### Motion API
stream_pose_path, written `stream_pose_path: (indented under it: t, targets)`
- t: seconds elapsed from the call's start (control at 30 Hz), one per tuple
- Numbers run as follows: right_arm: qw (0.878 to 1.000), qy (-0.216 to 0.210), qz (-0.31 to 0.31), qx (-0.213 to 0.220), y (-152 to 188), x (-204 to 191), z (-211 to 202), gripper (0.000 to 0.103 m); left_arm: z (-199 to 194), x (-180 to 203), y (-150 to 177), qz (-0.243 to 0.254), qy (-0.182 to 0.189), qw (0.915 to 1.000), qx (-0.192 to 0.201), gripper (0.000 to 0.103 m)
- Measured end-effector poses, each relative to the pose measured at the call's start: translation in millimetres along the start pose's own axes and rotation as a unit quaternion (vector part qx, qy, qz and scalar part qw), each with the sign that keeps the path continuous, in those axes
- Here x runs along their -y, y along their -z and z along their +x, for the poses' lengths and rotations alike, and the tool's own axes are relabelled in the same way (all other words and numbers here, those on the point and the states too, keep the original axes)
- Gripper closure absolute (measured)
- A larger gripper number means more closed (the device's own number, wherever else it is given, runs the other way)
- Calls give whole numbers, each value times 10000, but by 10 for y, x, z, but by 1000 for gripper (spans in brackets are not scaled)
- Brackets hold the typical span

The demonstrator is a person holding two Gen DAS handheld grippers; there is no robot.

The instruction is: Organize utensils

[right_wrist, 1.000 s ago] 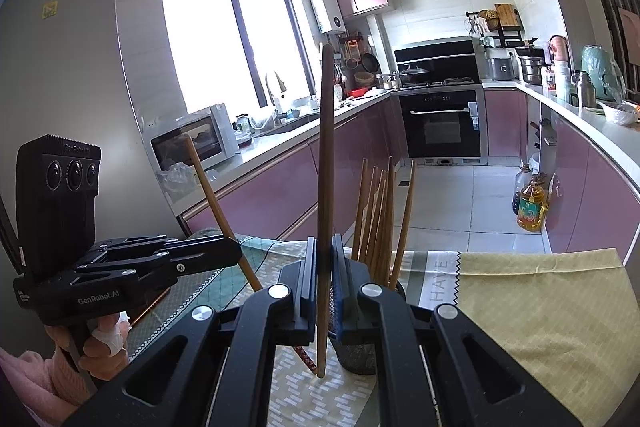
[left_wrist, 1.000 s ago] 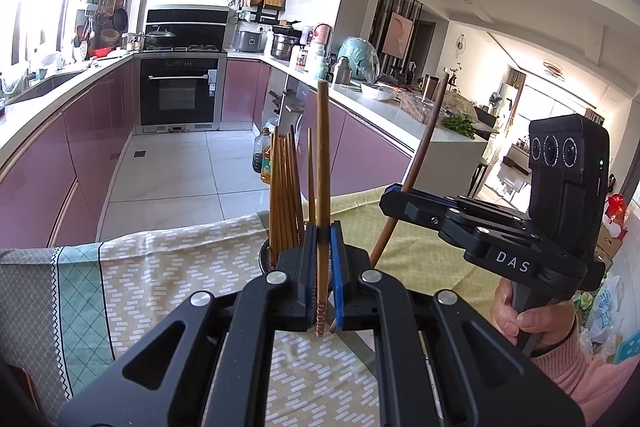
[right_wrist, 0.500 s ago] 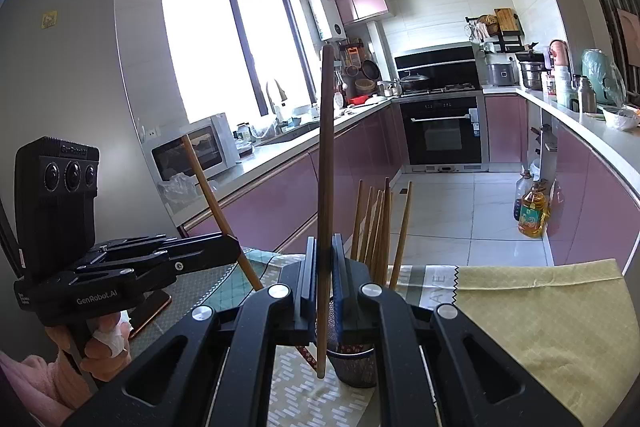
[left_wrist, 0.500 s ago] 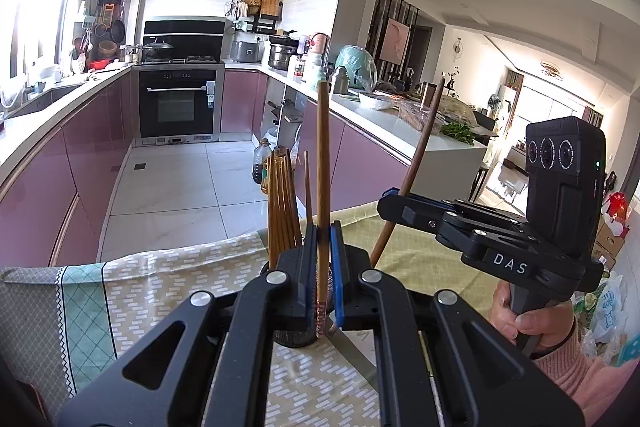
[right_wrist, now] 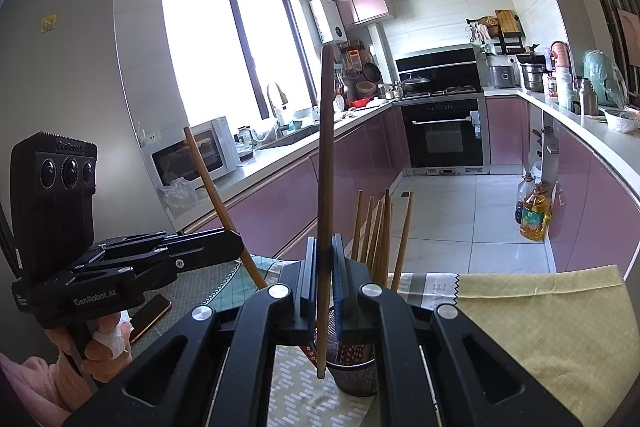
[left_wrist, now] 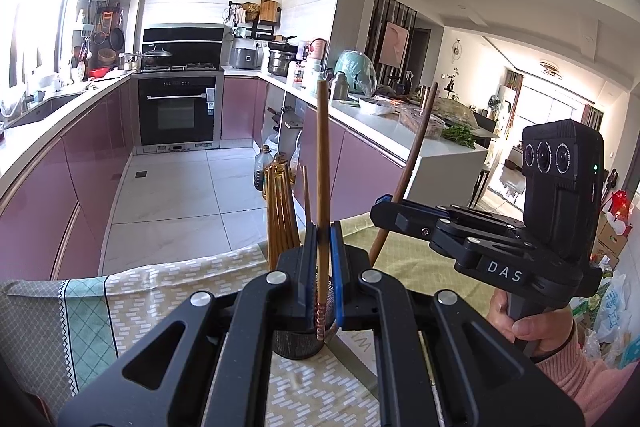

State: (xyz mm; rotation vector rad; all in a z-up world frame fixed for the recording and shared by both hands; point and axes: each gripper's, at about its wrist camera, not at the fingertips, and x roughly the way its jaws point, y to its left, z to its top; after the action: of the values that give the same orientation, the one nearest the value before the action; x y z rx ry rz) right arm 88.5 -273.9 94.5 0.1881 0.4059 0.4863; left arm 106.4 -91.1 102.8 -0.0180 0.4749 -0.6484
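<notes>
My left gripper is shut on a light brown chopstick that stands upright, its patterned lower end over a dark mesh holder. Several chopsticks stand in that holder. My right gripper is shut on a darker chopstick, also upright, its lower end at the holder. Each view shows the other gripper to the side: the right gripper with its dark stick leaning, and the left gripper with its light stick leaning.
The holder stands on a table with a patterned cloth and a yellow-green cloth. A phone lies near the left hand. Oil bottles stand on the kitchen floor beyond the table edge, between pink cabinets.
In the left wrist view the holder has slid lower in the picture and shows more fully under the fingers. Both grippers keep their chopsticks and stay shut.
</notes>
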Motion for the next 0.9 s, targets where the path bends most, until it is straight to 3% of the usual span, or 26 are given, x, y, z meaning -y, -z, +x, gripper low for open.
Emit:
stream_pose_path:
  t: [0.9]
  targets:
    - [10000,67,54,42,-92,3,65,97,29,38,-105,5,-80,9999,76,96]
